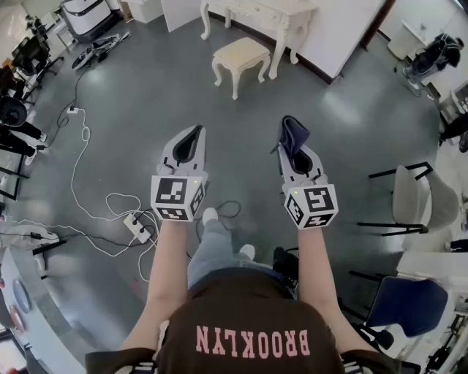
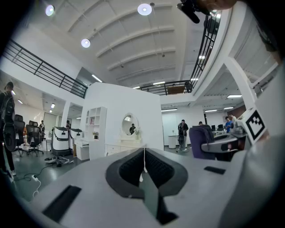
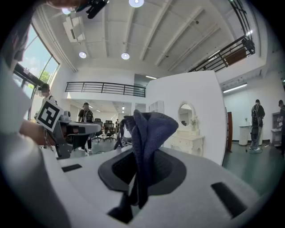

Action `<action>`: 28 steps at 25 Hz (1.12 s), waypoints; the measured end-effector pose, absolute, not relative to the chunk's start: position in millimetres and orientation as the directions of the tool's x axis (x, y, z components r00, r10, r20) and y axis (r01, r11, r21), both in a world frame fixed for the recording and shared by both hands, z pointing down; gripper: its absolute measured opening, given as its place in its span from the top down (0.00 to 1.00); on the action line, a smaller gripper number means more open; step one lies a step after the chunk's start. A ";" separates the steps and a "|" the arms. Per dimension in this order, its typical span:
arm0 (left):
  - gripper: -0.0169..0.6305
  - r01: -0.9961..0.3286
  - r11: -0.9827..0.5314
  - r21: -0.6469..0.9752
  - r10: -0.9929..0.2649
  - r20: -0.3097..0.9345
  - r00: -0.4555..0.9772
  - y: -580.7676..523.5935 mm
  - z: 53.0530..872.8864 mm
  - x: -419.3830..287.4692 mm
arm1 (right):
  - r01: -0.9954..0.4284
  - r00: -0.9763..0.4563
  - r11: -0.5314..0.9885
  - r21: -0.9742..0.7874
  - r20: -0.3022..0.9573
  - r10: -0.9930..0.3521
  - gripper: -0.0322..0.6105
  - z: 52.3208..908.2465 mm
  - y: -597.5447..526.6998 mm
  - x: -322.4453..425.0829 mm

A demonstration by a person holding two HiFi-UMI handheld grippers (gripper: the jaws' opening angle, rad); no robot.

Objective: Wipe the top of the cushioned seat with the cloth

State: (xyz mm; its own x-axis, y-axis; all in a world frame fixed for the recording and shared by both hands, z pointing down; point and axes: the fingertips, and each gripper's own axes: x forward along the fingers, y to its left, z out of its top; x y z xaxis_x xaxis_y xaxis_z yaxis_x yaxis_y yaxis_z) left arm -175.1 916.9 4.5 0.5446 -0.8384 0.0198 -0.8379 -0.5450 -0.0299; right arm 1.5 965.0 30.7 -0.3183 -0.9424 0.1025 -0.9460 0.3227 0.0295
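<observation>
A cream cushioned seat (image 1: 240, 52) on white legs stands on the grey floor, well ahead of both grippers. My right gripper (image 1: 294, 140) is shut on a dark blue cloth (image 1: 292, 134), which sticks up bunched from between its jaws (image 3: 149, 133). My left gripper (image 1: 193, 137) is held level with it to the left, jaws shut with nothing in them (image 2: 143, 164). Both are held in the air above the floor, roughly a metre short of the seat.
A white dressing table (image 1: 265, 14) stands behind the seat against a white wall. Cables and a power strip (image 1: 137, 226) lie on the floor to the left. Chairs (image 1: 413, 197) stand at the right, office chairs and equipment at far left.
</observation>
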 end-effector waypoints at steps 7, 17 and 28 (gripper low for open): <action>0.96 -0.842 -0.538 -0.040 -0.842 -0.026 0.540 891.8 -5.7 -184.6 | -0.944 -0.315 0.321 0.076 0.076 -0.946 0.89 23.5 940.9 -7.3; 0.96 -0.830 -0.555 -0.056 -0.829 -0.039 0.557 788.8 -14.1 -212.4 | -0.960 -0.265 0.270 0.080 0.065 -0.962 0.89 15.7 845.6 -22.0; 0.96 -0.798 -0.600 -0.056 -0.799 -0.018 0.601 711.1 -10.5 -243.7 | -0.974 -0.196 0.205 0.098 0.094 -0.976 0.89 19.5 777.3 -51.8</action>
